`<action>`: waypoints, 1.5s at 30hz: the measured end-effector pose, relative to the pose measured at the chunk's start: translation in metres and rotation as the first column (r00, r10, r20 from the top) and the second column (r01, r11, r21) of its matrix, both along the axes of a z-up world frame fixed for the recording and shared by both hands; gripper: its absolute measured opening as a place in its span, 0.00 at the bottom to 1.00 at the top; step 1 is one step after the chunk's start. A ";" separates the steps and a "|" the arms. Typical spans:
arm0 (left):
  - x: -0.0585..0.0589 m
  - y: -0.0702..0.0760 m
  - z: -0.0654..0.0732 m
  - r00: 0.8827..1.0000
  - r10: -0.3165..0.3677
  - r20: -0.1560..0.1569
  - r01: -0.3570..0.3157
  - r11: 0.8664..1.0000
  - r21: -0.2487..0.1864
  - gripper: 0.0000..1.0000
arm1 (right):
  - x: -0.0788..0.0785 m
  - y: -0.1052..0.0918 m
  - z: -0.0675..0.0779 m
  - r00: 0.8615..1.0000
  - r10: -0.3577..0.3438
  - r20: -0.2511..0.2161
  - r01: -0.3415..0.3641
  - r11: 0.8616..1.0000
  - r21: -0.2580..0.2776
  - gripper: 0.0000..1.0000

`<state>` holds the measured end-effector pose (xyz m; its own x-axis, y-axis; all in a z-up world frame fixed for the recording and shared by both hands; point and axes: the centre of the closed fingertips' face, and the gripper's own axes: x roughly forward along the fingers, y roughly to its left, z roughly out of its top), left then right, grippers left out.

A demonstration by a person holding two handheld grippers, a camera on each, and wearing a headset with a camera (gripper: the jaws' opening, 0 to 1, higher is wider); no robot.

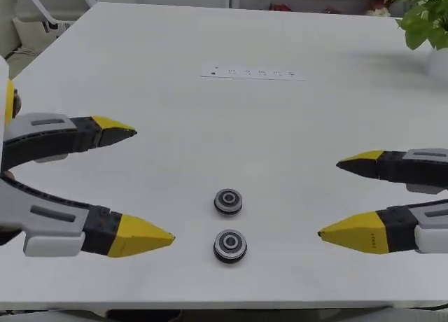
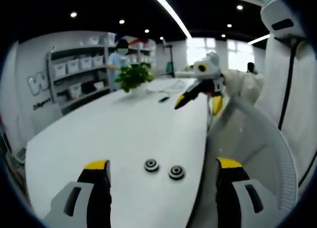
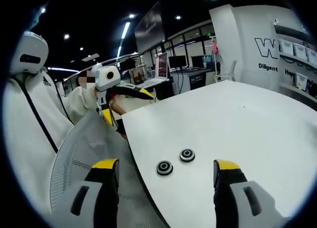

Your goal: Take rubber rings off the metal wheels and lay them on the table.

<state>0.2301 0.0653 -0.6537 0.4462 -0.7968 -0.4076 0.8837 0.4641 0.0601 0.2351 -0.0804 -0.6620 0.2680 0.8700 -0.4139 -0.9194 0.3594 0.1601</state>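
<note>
Both wheels sit flat on the bench (image 1: pixel 210 119), pretty much dead centre between the two tongs. They're lined up one behind the other going away from the person: the near wheel (image 1: pixel 230 245) by the front edge, the far wheel (image 1: pixel 228 201) just beyond it, not touching. The dark rubber rings (image 1: pixel 242 246) look like they're on both, so nothing's started yet.

Left tongs (image 1: pixel 152 184) are spread wide and holding nothing, same deal with the right tongs (image 1: pixel 329 198). Both point inward at the pair from opposite sides. I'd say the left one's lower tip is a bit closer to the near wheel, so that's probably the easier first grab, with the right coming in to peel the ring.
</note>
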 end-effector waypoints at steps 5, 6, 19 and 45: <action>0.009 -0.004 0.006 1.000 -0.003 0.024 0.003 1.000 0.011 0.88 | 0.005 0.006 0.008 1.000 0.012 0.029 -0.012 1.000 0.007 0.72; 0.011 -0.006 0.008 1.000 -0.007 0.029 0.007 1.000 0.013 0.88 | 0.005 0.008 0.010 0.999 0.017 0.033 -0.017 1.000 0.008 0.71; 0.034 -0.022 0.029 0.995 -0.050 0.086 0.049 0.999 0.017 0.87 | 0.025 0.033 0.035 0.993 0.057 0.108 -0.060 0.998 0.026 0.69; 0.046 -0.054 -0.034 0.985 -0.147 0.089 0.149 0.989 -0.011 0.83 | 0.035 0.074 -0.003 0.979 0.149 0.140 -0.165 0.979 0.115 0.56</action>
